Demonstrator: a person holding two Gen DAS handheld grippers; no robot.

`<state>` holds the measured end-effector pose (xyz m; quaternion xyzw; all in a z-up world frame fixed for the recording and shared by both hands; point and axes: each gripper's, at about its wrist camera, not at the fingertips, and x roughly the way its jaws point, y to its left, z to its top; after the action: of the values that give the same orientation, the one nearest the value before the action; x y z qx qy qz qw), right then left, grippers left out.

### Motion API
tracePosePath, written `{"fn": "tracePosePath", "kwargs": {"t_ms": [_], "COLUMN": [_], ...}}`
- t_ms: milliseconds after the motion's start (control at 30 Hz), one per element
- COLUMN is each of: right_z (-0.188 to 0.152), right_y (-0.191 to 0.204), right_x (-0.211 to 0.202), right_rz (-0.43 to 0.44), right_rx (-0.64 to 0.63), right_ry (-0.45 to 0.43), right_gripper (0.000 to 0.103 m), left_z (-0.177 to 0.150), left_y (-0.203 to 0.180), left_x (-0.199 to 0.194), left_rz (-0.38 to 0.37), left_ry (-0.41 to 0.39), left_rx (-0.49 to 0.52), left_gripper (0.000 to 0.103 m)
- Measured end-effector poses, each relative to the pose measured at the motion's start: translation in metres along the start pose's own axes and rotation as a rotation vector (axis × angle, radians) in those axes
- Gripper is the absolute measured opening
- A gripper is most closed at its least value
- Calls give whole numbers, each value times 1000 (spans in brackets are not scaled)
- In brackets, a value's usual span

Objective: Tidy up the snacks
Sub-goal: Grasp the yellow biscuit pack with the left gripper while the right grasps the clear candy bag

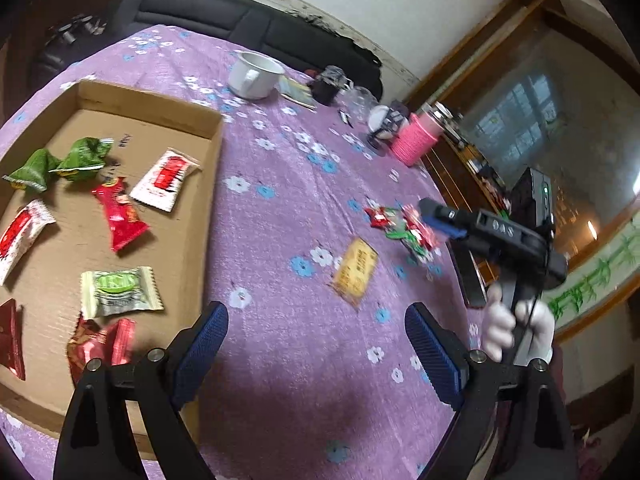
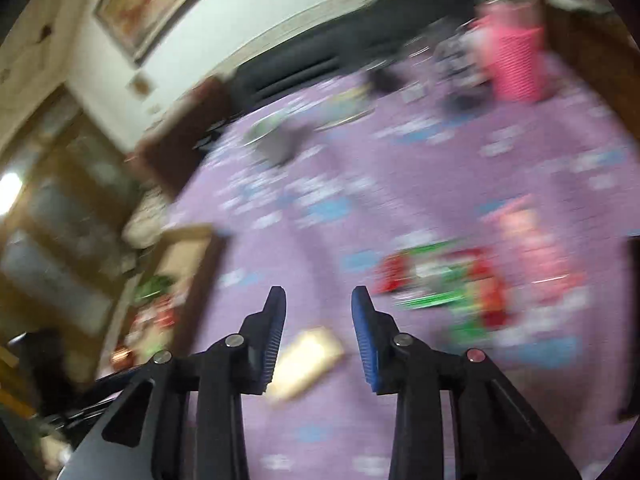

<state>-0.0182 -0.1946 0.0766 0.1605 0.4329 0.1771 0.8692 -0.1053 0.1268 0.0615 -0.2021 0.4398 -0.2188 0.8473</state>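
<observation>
A shallow cardboard tray (image 1: pixel 216 148) on the left holds several snack packets: green ones (image 1: pixel 60 162), a red one (image 1: pixel 120 216), a white-and-red one (image 1: pixel 164 180) and a green-and-white one (image 1: pixel 120 290). My left gripper (image 1: pixel 316 312) hangs open over the purple cloth beside the tray's right wall, nothing between its pads. A yellow packet (image 1: pixel 355 272) lies just ahead of it. A loose red-and-green pile of snacks (image 1: pixel 404 228) lies further right, with my right gripper (image 1: pixel 434 216) over it. In the blurred right wrist view the right gripper (image 2: pixel 319 294) stands open and empty above the yellow packet (image 2: pixel 306 362), the pile (image 2: pixel 444 284) to its right.
A white cup (image 1: pixel 256 74), a pink-wrapped jar (image 1: pixel 414 140) and small dark items stand along the table's far side. A black sofa (image 1: pixel 240 20) runs behind the table. A gloved hand (image 1: pixel 516 324) holds the right gripper at the table's right edge.
</observation>
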Motion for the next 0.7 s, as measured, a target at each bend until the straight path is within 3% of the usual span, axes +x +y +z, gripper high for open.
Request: {"fn": "tracePosePath", "kwargs": {"t_ms": [100,233,500,600,700], "right_z": [-1,-10,-13,-17,-20], "right_y": [-27,-44,-36,-35,-35], "right_x": [-2,8,22,12,26], "right_rz": [-148,-175,-307,-192,-212], "right_rx": [0,24,-30,-8,-41], "right_ry": [-20,-17,-46,-90,-47], "right_gripper": [33,33,33,33,32], "left_z": [-4,-10,-8,-3,5], "left_y": [-8,-20,-43,-54,-63], "left_x": [11,25,51,69,93], "left_rz": [6,15,125,164,202], "left_ry": [32,76,103,101,110], "left_rx": [37,75,189,262,324], "left_gripper": [92,92,92,92,92]}}
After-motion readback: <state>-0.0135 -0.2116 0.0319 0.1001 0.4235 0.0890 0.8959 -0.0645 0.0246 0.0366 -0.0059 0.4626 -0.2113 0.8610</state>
